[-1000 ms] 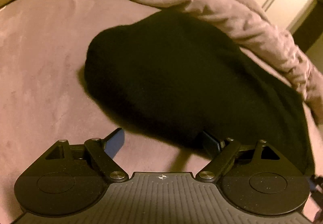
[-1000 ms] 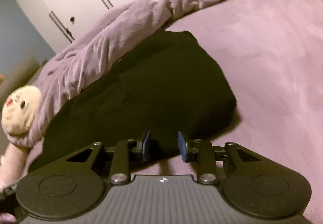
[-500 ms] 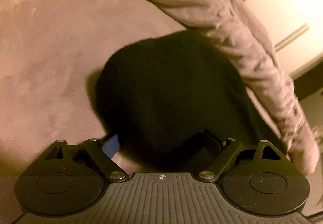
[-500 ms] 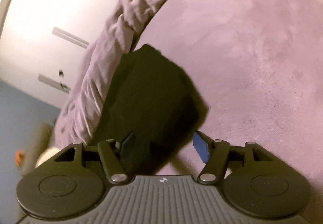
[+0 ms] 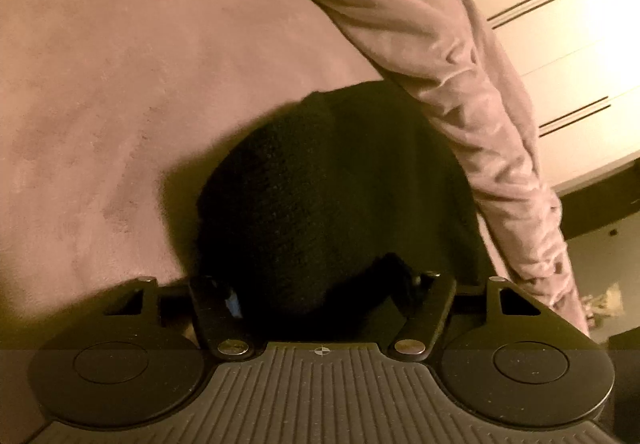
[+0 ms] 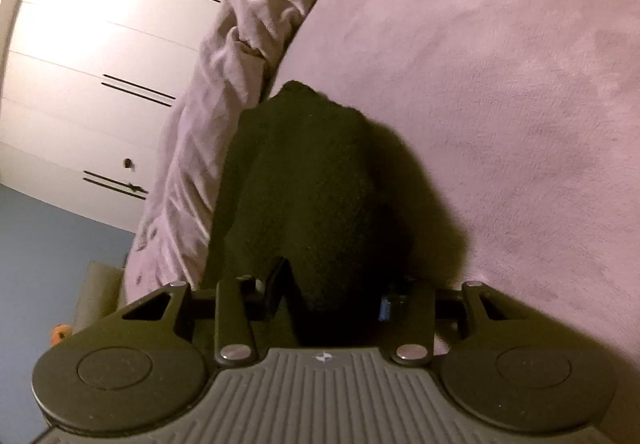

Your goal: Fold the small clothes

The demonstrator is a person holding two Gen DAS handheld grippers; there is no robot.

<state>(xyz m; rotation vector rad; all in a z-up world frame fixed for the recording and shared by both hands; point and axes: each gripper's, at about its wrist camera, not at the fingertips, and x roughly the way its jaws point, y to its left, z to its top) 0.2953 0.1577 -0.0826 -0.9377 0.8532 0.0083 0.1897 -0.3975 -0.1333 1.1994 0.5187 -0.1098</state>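
1. The black knitted garment (image 5: pixel 332 204) lies on the mauve bed cover (image 5: pixel 120 84), its far side tucked against the crumpled mauve duvet (image 5: pixel 440 56) that runs along the wardrobe side of the bed. Take that duvet as your landmark: the garment stretches from your fingers straight towards it.

2. Your left gripper (image 5: pixel 316 296) has the garment's near edge bunched between its fingers. They stand part-closed with cloth filling the gap; one blue pad (image 5: pixel 233 303) shows at the cloth's edge. The pictures do not settle whether it is clamped tight.

3. Your right gripper (image 6: pixel 328 296) meets the same near edge in its own view, where the garment (image 6: pixel 312 184) runs between the fingers, and a blue pad (image 6: pixel 385 309) peeks out beside the cloth. The fingers are partly closed around the fabric; how firm the hold is, again, I cannot tell.

4. The relation that matters: both grippers sit on the side of the garment away from the duvet, and the garment's length runs from them up to the duvet. Neither hand looks clearly nearer.

5. I judge the fold is just starting. The next move likely calls for carrying the near edge up and over towards the duvet, both hands level, so the fold line lies parallel to it.

6. Watch for the thick knit slipping out of one side and skewing the fold.
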